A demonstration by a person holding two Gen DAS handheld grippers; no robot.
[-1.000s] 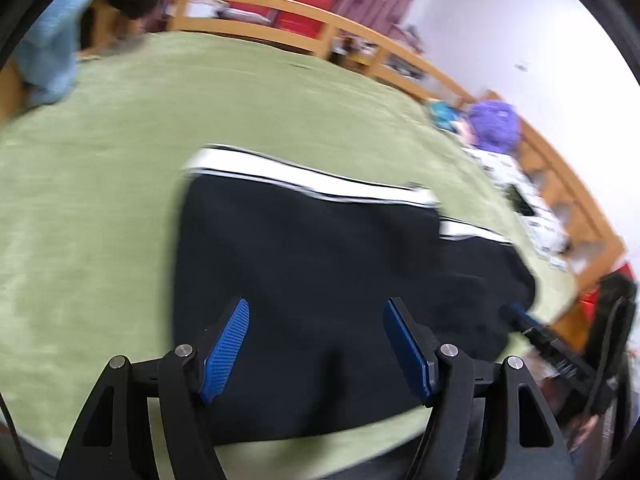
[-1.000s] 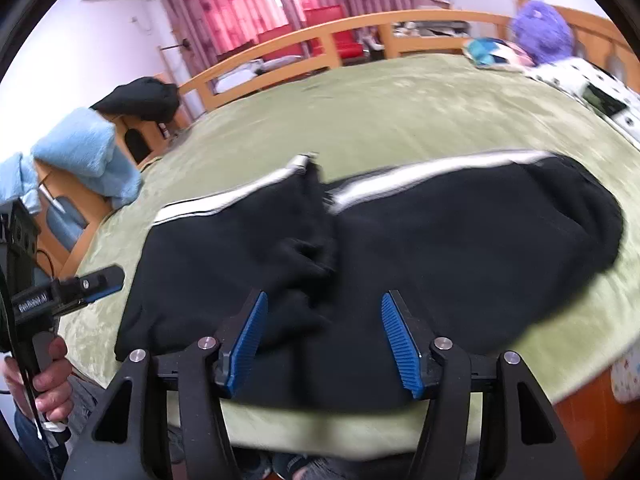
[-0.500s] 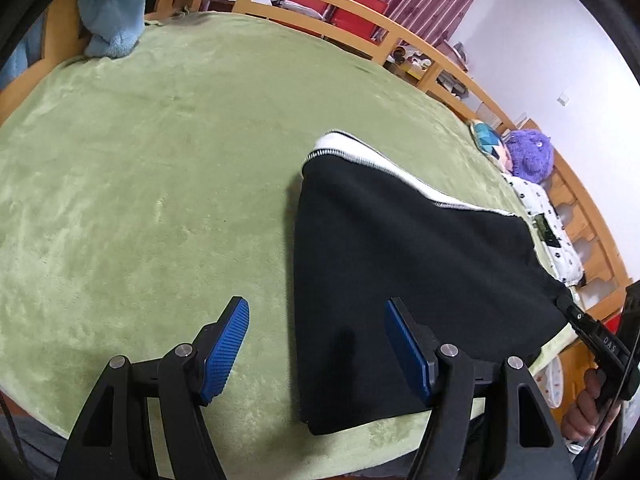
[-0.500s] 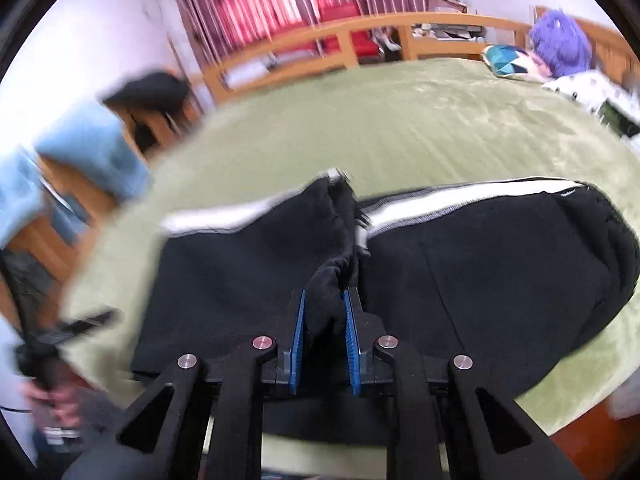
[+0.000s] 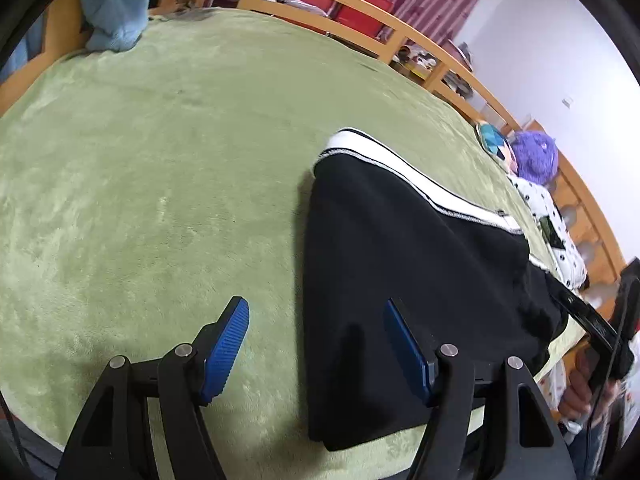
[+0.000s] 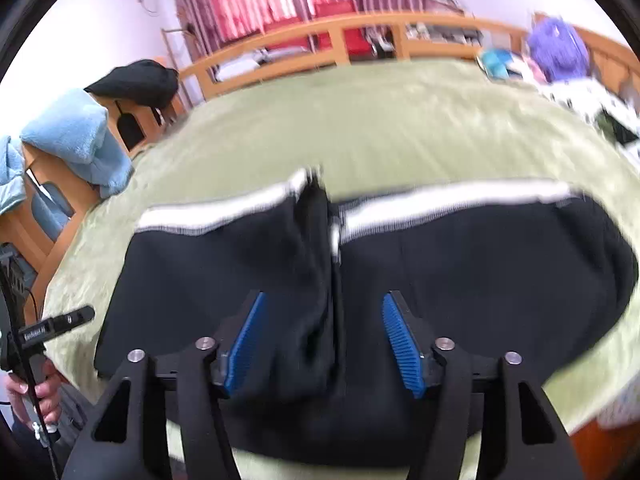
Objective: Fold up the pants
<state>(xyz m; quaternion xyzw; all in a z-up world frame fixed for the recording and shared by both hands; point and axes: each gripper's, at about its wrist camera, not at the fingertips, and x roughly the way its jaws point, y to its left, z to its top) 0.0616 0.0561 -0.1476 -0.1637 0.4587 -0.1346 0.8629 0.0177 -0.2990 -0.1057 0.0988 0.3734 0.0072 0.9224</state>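
The black pants (image 5: 404,264) with a white side stripe (image 5: 416,182) lie on the green bed cover (image 5: 160,160). My left gripper (image 5: 316,344) is open and empty, hovering over the pants' left cuff edge near the bed's front. In the right wrist view the pants (image 6: 460,276) lie spread wide with a raised fold of cloth (image 6: 316,248) at the middle. My right gripper (image 6: 324,340) is open, its blue pads either side of that fold, not closed on it.
A wooden bed rail (image 5: 360,12) runs along the far side. A blue towel (image 6: 76,136) and a dark garment (image 6: 136,80) hang on the left. A purple plush (image 5: 534,156) and spotted cloth (image 5: 556,224) lie at the right end.
My right gripper was shut on the middle fold half a second ago and has now opened, letting it go. My left gripper stayed open and shifted slightly toward the cuff end.
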